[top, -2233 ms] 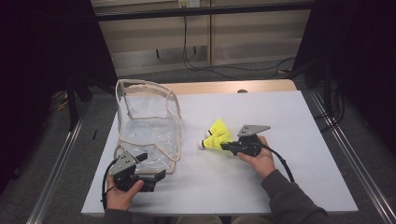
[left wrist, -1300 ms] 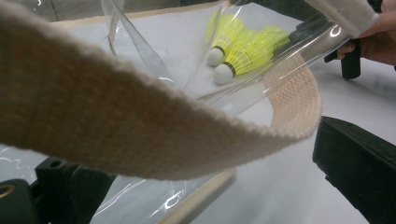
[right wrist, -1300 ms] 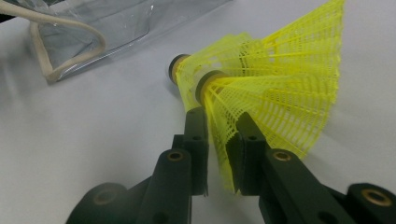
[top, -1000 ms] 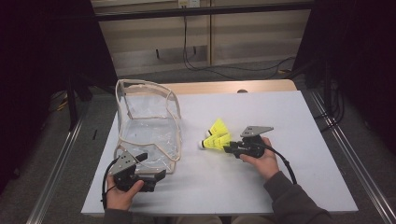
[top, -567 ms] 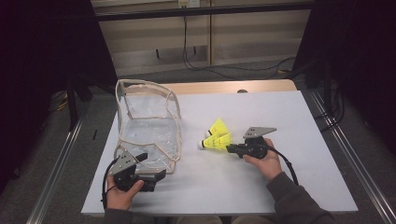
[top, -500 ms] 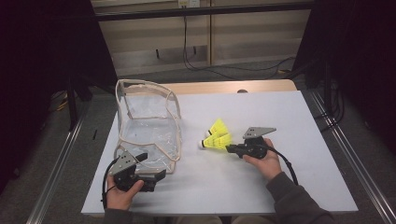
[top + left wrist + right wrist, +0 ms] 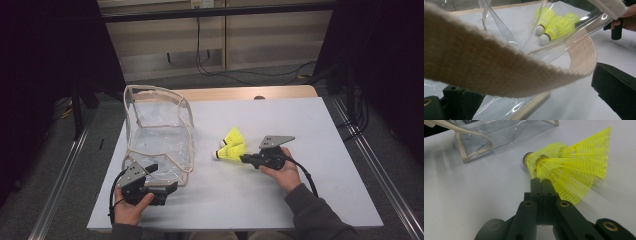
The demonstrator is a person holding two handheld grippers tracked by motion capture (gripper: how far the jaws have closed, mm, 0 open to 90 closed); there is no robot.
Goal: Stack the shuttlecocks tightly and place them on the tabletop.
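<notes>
Two yellow shuttlecocks lie side by side mid-table, the nearer one (image 7: 235, 152) (image 7: 571, 177) and the farther one (image 7: 233, 136). My right gripper (image 7: 243, 159) (image 7: 540, 182) is shut, its tips pinching the skirt rim of the nearer shuttlecock. To the left stands a clear plastic bag (image 7: 160, 135) (image 7: 494, 132) with beige trim. My left gripper (image 7: 170, 188) (image 7: 536, 87) is at the bag's front corner, jaws apart, with the beige strap (image 7: 499, 70) and clear plastic lying between them. Through that plastic the shuttlecocks (image 7: 554, 27) show in the left gripper view.
The white tabletop (image 7: 310, 125) has free room to the right and along the front. A wooden strip (image 7: 240, 93) borders its far edge. Metal rails (image 7: 370, 165) run along both sides, and cables (image 7: 235, 75) lie on the floor behind.
My right hand and gripper have drifted slightly to the right. The shuttlecocks, the bag and the left gripper have barely moved.
</notes>
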